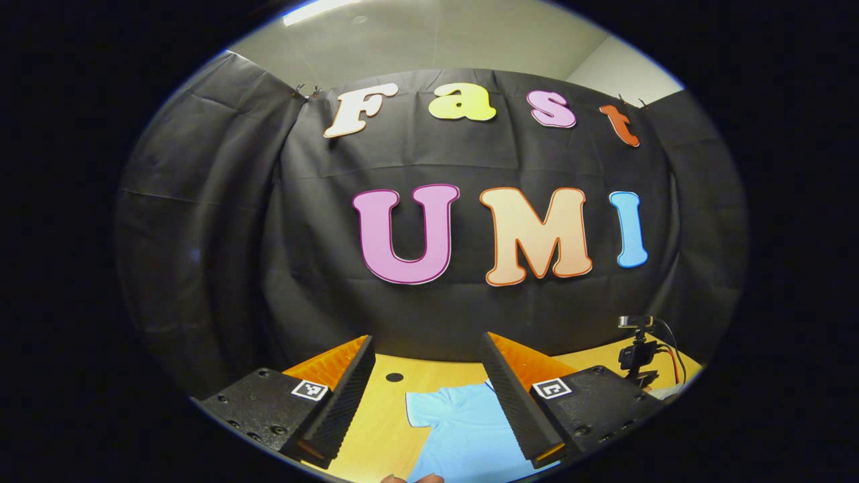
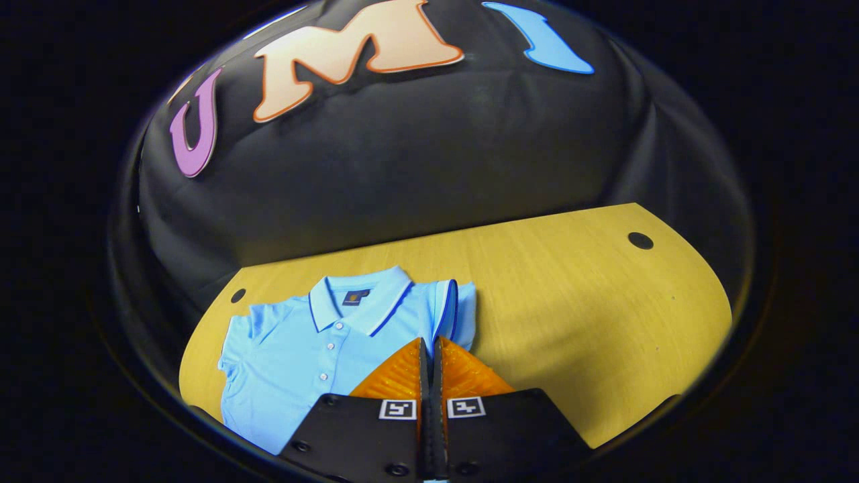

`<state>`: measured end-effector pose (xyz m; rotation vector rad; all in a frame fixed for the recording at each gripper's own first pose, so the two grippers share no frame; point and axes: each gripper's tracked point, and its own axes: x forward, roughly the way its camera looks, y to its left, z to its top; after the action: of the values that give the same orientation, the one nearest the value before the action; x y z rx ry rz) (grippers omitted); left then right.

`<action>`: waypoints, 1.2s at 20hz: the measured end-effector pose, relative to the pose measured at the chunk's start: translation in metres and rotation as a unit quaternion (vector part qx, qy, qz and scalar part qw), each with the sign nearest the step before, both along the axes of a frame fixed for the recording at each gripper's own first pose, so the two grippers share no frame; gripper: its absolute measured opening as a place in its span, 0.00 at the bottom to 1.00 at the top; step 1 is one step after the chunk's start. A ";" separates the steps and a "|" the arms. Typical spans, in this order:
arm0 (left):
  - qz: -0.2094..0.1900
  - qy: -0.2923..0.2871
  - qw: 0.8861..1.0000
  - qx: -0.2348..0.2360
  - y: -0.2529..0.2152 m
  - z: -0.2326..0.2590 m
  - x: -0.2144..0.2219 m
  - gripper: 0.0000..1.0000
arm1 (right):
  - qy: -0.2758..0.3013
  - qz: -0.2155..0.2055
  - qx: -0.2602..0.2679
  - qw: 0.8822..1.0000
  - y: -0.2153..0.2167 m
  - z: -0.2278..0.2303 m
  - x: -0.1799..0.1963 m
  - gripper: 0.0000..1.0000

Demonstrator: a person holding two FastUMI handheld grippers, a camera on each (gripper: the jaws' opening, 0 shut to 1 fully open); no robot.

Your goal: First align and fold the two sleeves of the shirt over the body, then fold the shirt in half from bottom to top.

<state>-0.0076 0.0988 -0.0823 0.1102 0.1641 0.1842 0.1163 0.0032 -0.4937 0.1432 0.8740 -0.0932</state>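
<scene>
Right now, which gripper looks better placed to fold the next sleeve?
Left, probably. The left gripper is open above the light blue polo shirt's flat sleeve; the right gripper is shut at the sleeve already folded over.

Your light comes from overhead: in the left gripper view a ceiling strip light (image 1: 315, 11) glows bright white, nearly blown out. The wall cloth (image 1: 470, 154) reads dim, with soft sheen along its folds. In the right gripper view the tabletop (image 2: 570, 295) is evenly and warmly lit, and the polo shirt (image 2: 295, 355) is sharp enough to show its buttons. Fisheye distortion bows straight lines hard towards both rims, where your picture darkens and softens.
</scene>
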 end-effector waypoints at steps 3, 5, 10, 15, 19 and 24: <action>0.001 0.012 1.000 -0.006 0.024 -0.010 -0.003 0.94 | 0.016 0.001 -0.001 1.000 0.027 -0.020 -0.009 0.02; 0.006 0.022 1.000 -0.010 0.040 -0.022 -0.001 0.94 | 0.030 0.010 -0.014 0.999 0.037 -0.032 -0.018 0.03; 0.007 0.045 0.998 -0.046 0.065 -0.064 0.025 0.94 | 0.026 0.059 -0.016 0.998 0.057 -0.015 -0.038 0.70; 0.004 0.077 0.994 -0.074 0.079 -0.127 0.070 0.95 | -0.058 0.058 -0.065 0.995 0.037 0.064 -0.048 0.98; 0.003 0.130 0.987 -0.099 0.079 -0.198 0.098 0.96 | -0.111 0.051 -0.102 0.987 0.016 0.121 -0.050 0.94; 0.007 0.185 0.976 -0.112 0.080 -0.271 0.127 0.96 | -0.113 0.016 -0.126 0.985 -0.026 0.145 -0.071 0.97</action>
<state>0.1195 0.1786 -0.3537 -0.0829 0.5564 0.1558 0.0456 -0.0228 -0.3488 -0.0960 0.6309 -0.1542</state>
